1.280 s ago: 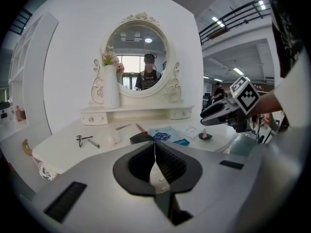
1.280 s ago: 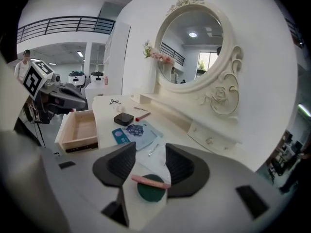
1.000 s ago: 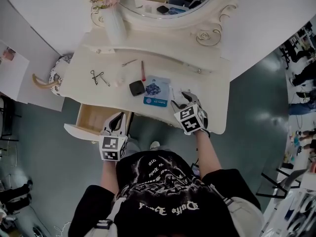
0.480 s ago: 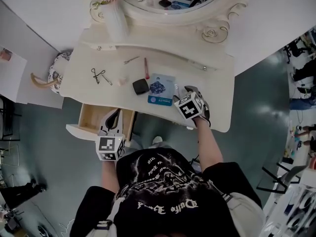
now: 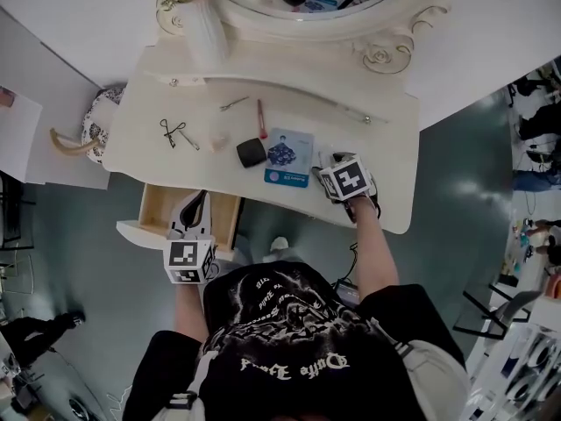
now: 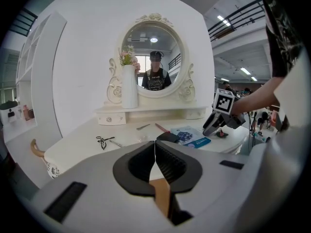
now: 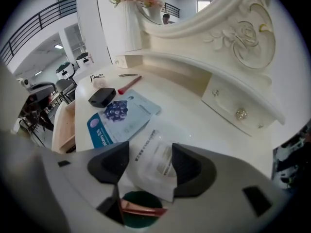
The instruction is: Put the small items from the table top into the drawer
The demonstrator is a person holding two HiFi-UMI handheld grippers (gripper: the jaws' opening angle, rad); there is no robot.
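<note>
Two flat packets lie near the front edge of the counter (image 5: 372,147), and the right hand-held gripper (image 7: 150,144) is over the nearer one, a white sachet (image 7: 151,164). Its jaws are opening and stand wide. The sachet lies between them on the counter, and neither pad appears to press on it.

The sachet looks thin, light and floppy, with a slick film skin. Lying flat, it probably offers little to pinch from above. One short edge looks like the best place to take it, perhaps after sliding it slightly past the counter's front edge. Held by a corner it would likely droop.

A blue packet (image 5: 289,156) lies just beside the sachet and could get dragged along with it. Beyond that are a small black box (image 5: 251,153), a red stick (image 5: 260,119) and, well apart to the left, a scissor-shaped tool (image 5: 173,133). A white vase (image 5: 203,38) of flowers stands at the back, clear of the work.

An open drawer (image 5: 162,209) sits below the left front of the counter. The left hand-held gripper (image 6: 155,149) hangs at its front with jaws pressed together on nothing. It seems to be the only thing in the way of a drop there.
</note>
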